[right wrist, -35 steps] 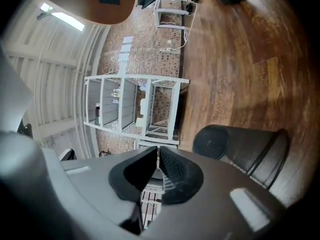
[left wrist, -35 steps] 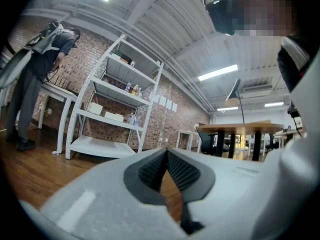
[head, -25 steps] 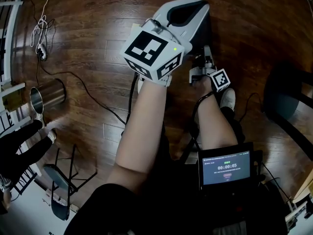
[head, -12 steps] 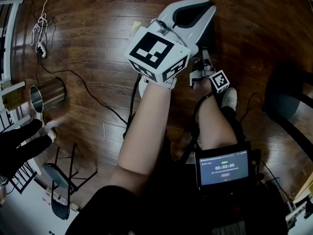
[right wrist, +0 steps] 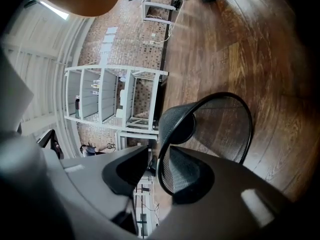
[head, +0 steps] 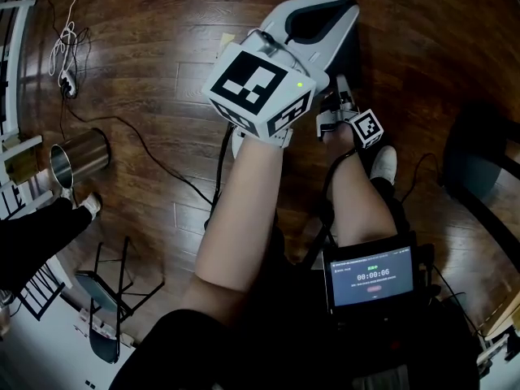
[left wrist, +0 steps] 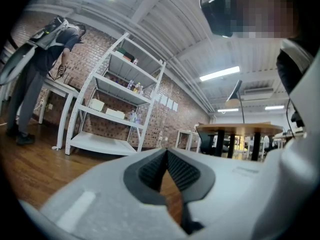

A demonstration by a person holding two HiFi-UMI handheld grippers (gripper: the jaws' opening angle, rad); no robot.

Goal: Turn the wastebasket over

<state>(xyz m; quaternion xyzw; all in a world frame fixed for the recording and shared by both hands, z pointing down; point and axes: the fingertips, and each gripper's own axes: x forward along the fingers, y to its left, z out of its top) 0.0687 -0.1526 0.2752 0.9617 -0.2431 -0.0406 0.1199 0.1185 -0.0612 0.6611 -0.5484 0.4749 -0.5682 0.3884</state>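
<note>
1. The left forearm reaches forward over the lap and holds the left gripper (left wrist: 166, 153) level. Its ribbed pads are pressed together at the tips, with nothing between them.
2. The right forearm lies lower and just right of it. The right gripper (right wrist: 158, 151) tips slightly downward and is rolled onto its side, so its own view shows the room turned sideways.
3. Underfoot is a dark plank floor (head: 146, 55). A steel can (head: 80, 158) stands near its left edge, and a black cable (head: 150, 153) trails from there toward the person's feet.
4. Against the brick wall is white shelving (left wrist: 115, 109) with another person bent over a desk beside it, and a round table (left wrist: 240, 130) stands further right.
5. A small screen (head: 370, 276) sits on the person's lap at the right.
6. The black mesh wastebasket (right wrist: 220, 129) is directly in front of the right gripper, its open mouth facing the jaws. It seems to lie on its side on the planks, though I can't be sure it touches them.
7. The right jaws are opening with the wire rim of the wastebasket between them. The mesh wall runs along one pad, and a gap shows between the rim and the other pad.
</note>
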